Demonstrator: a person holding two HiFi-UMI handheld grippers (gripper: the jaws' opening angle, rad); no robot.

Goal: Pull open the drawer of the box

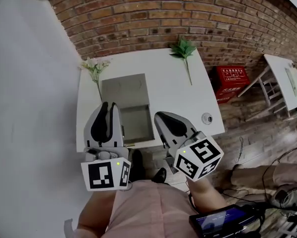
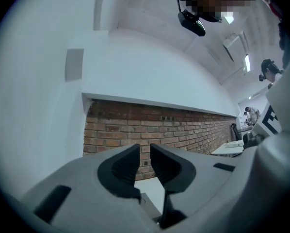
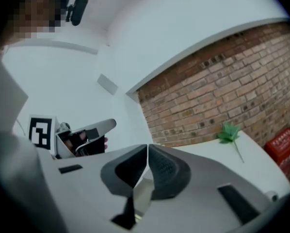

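Drawer (image 1: 137, 124) of the flat grey box (image 1: 123, 88) stood pulled out toward the person on the white tabletop (image 1: 173, 95), showing only its grey floor. Its front edge was hidden behind both grippers. The left gripper (image 2: 145, 149) had its jaws slightly apart around nothing. The right gripper (image 3: 148, 148) had its jaws pressed together, empty.

A pale grey box (image 1: 124, 89) sits flat on the left half of the white surface (image 1: 173, 98), short of its far edge. Its drawer (image 1: 136, 124) stands pulled open toward the surface's near edge, grey interior showing.
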